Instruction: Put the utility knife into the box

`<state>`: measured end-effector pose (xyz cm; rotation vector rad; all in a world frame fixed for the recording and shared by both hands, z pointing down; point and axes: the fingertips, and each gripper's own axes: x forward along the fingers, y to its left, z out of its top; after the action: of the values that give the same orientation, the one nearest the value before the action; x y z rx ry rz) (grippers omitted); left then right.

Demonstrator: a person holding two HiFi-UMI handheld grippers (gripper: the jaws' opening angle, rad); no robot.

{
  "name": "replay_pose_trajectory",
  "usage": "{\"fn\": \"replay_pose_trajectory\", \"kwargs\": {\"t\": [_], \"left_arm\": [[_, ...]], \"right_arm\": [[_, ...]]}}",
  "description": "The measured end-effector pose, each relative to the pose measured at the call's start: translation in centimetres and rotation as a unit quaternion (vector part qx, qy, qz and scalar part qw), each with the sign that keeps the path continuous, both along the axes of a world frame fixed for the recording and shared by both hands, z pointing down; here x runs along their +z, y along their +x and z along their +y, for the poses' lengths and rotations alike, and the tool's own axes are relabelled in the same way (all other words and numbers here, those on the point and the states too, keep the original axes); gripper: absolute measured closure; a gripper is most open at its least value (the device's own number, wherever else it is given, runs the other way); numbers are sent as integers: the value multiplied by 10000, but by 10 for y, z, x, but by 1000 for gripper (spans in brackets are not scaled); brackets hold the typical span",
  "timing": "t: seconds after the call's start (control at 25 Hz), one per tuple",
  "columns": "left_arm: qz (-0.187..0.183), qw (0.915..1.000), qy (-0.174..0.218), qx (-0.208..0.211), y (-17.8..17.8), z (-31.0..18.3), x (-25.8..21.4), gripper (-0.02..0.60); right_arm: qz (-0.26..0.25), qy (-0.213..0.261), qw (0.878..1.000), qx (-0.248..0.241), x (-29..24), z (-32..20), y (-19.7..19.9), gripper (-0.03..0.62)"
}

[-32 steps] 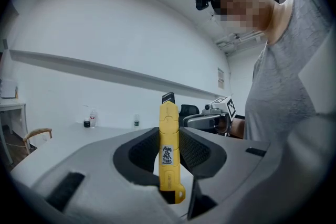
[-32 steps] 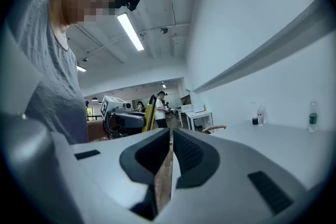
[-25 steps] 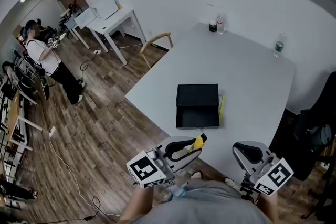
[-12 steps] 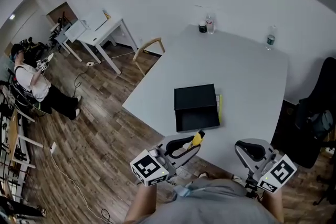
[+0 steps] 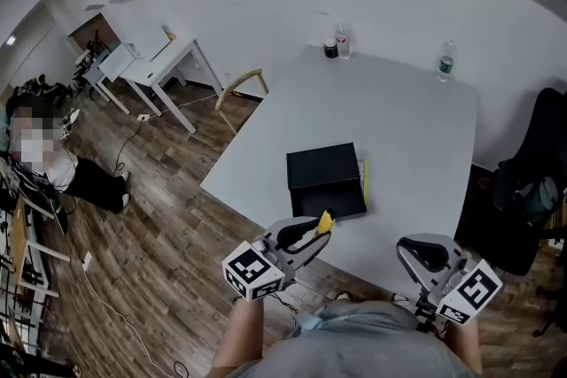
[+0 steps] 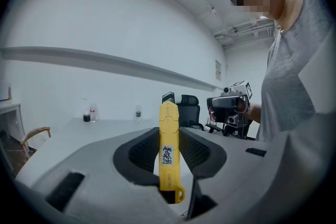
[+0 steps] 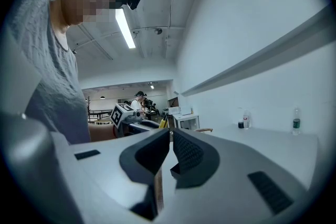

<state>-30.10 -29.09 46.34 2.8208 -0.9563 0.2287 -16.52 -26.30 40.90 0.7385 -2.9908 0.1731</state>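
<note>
The black box (image 5: 324, 168) lies open on the white table (image 5: 416, 146), near its front edge. My left gripper (image 5: 312, 236) is shut on the yellow utility knife (image 5: 325, 222), which pokes out past the fingertips toward the box's near side, just short of it. In the left gripper view the knife (image 6: 169, 149) stands upright between the dark pads (image 6: 144, 152). My right gripper (image 5: 415, 250) hovers at the table's front right, away from the box. Its jaws meet at the tips (image 7: 170, 136) with nothing between them.
A thin yellow-green strip (image 5: 364, 180) lies along the box's right side. Two bottles (image 5: 342, 42) (image 5: 446, 63) and a dark jar (image 5: 330, 49) stand at the table's far end. A black office chair (image 5: 532, 190) is at right, a wooden chair (image 5: 241, 84) at left.
My left gripper has carried the knife forward toward the box, so its tip now lies close to the box's near edge. The right gripper has kept its place.
</note>
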Motion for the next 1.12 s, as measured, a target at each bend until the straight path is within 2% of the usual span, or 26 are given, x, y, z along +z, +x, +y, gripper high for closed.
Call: {"fn": "replay_pose_trajectory", "kwargs": {"t": [0.8, 1.12], "left_arm": [[-261, 9993, -255, -2, -10, -35, 28, 457], [-580, 9977, -360, 5, -16, -55, 47, 457]], "right_arm": [[115, 16, 9999, -23, -3, -3, 0, 560], [114, -1, 9999, 34, 0, -11, 0, 560]]}}
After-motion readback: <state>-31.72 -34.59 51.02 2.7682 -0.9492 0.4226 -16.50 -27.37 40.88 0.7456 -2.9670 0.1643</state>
